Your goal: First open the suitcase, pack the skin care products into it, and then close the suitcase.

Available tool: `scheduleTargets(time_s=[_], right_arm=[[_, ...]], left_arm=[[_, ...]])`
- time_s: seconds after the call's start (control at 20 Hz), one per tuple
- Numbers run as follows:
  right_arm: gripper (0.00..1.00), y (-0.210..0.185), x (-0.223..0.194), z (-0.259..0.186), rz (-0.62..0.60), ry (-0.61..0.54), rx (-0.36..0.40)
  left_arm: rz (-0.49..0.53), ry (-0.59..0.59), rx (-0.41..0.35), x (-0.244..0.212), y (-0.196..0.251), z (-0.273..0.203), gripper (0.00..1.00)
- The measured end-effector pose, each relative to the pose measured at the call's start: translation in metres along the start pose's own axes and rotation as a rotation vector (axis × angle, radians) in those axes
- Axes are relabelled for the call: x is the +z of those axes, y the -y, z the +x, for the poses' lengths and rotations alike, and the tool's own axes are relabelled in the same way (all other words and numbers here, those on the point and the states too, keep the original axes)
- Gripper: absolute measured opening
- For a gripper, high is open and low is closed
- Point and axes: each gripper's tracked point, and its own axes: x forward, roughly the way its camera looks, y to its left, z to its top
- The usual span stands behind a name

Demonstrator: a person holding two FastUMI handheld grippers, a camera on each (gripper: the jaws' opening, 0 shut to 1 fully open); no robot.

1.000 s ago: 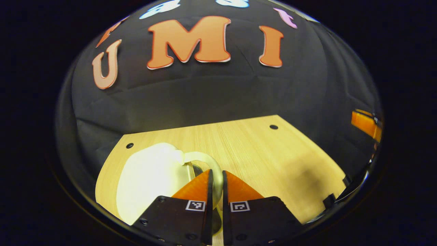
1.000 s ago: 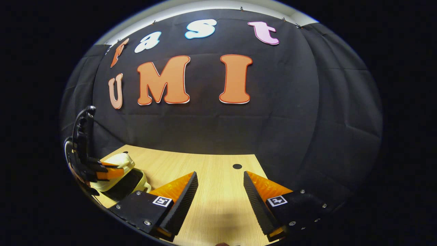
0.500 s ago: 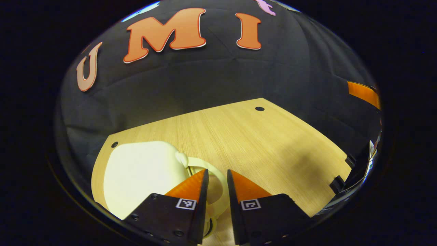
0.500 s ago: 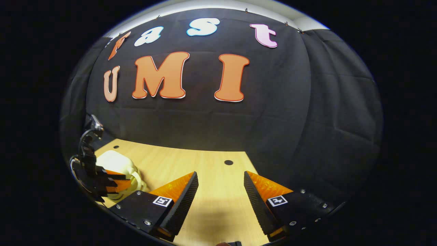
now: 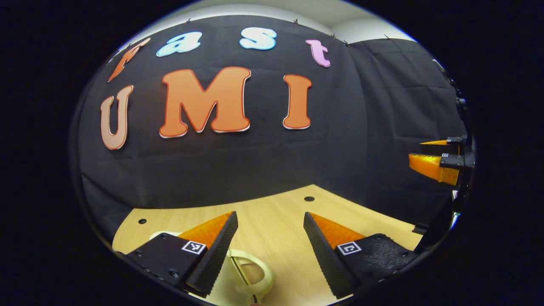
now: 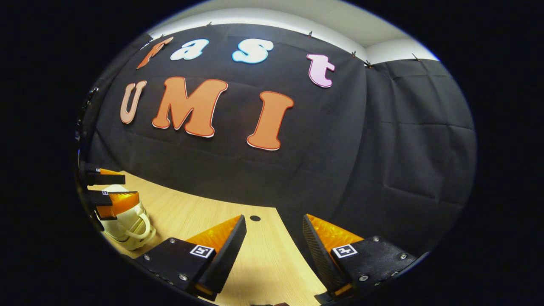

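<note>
A small cream suitcase [image 6: 125, 223] lies on the wooden table [image 6: 191, 212] at the left of the right gripper view, lid down, its loop handle facing right. My left gripper [image 6: 127, 187] hovers just above it, open and apart from it. In the left gripper view my left gripper [image 5: 270, 214] is open with nothing between its fingers; the suitcase handle [image 5: 261, 272] lies below the gap. My right gripper [image 6: 274, 217] is open over bare table, and it hangs in the air as the right gripper [image 5: 431, 158] at the far right edge.
The black cloth wall stands close behind the table's far edge [image 5: 238, 199]. Small dark holes [image 5: 309, 198] mark the tabletop near the back. The table's right edge [image 5: 420, 229] drops off under the right gripper.
The left gripper let go of the suitcase handle, opened and rose. The suitcase lid, lifted one second ago, now lies down. The right gripper stayed open and tilted.
</note>
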Motion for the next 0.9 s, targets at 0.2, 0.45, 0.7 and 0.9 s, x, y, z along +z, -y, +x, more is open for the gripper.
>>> scheduleTargets(time_s=[0.2,0.45,0.7,0.9], right_arm=[[0.86,0.016,-0.006,0.0,-0.005,0.053,0.122],[0.86,0.014,0.008,0.003,0.072,0.129,0.315],[0.86,0.022,0.012,0.009,0.133,0.148,0.334],[0.86,0.012,0.01,0.006,0.111,0.144,0.352]], left_arm=[[0.045,0.034,0.177,0.017,0.013,-0.014,0.96],[0.027,0.061,0.333,0.045,0.044,-0.045,0.98],[0.03,0.093,0.337,0.069,0.068,-0.058,0.99],[-0.003,0.085,0.347,0.065,0.061,-0.063,0.98]])
